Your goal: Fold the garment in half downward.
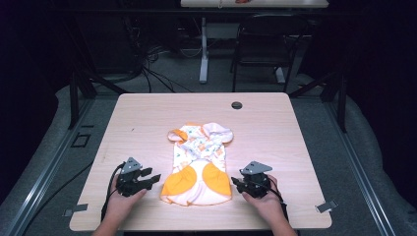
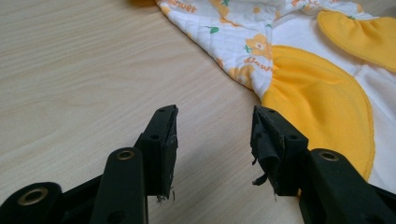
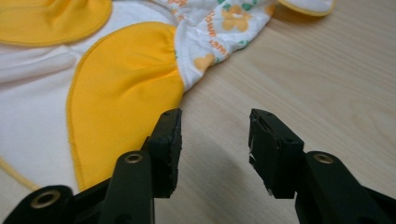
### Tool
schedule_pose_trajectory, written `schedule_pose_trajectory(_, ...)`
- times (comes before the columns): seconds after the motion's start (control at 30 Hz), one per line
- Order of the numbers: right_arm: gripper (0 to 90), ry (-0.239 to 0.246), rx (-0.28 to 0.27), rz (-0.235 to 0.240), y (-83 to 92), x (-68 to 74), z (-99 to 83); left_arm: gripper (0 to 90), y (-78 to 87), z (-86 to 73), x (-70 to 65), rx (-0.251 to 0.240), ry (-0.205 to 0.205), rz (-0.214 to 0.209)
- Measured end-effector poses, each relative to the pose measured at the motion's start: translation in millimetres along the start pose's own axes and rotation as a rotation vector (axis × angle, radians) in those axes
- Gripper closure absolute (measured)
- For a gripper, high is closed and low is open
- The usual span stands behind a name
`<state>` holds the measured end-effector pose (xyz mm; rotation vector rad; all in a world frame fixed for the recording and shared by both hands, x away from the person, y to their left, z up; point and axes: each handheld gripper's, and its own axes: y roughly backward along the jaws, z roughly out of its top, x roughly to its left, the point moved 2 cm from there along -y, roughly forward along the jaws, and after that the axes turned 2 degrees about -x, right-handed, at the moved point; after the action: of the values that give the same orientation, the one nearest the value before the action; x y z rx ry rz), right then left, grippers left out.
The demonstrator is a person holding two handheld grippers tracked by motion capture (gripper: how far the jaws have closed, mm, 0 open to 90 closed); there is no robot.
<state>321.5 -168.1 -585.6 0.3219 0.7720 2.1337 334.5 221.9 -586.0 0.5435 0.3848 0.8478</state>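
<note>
On the pale wooden worktop (image 1: pixel 147 118) I see the orange-and-white baby romper (image 1: pixel 199 164) lying flat at the near middle, my left hand-held gripper (image 1: pixel 151 179) and right hand-held gripper (image 1: pixel 236 183) flanking it, both gaping wide and empty.

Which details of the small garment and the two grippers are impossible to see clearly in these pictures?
- Garment: its underside, against the table; high view.
- Garment's print: too small in the high view; the orange lettering runs out of frame in both gripper views.
- Left gripper and right gripper: jaws too small in the high view; both stand open in their own views.
</note>
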Motion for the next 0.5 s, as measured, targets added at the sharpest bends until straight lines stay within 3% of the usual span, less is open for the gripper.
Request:
schedule_pose_trajectory(0.07, 55.1, 0.011, 0.021, 0.008, -0.7, 1.4, 0.2, 51.7, -0.5, 0.9, -0.8, 0.006, -0.021, 0.007)
schedule_pose_trajectory(0.17, 58.3, 0.020, 0.017, -0.017, -0.6, 2.0, 0.8, 52.5, -1.2, 0.2, -1.0, 0.013, -0.016, 0.014)
schedule_pose_trajectory(0.2, 58.8, -0.003, 0.002, 0.021, -0.4, 2.7, 1.6, 52.6, -1.1, -0.6, -1.0, 0.012, -0.017, 0.013)
schedule_pose_trajectory(0.5, 58.4, 0.005, 0.025, 0.039, -2.4, 7.5, 8.9, 54.7, -1.2, 5.3, -8.6, 0.006, -0.010, -0.021)
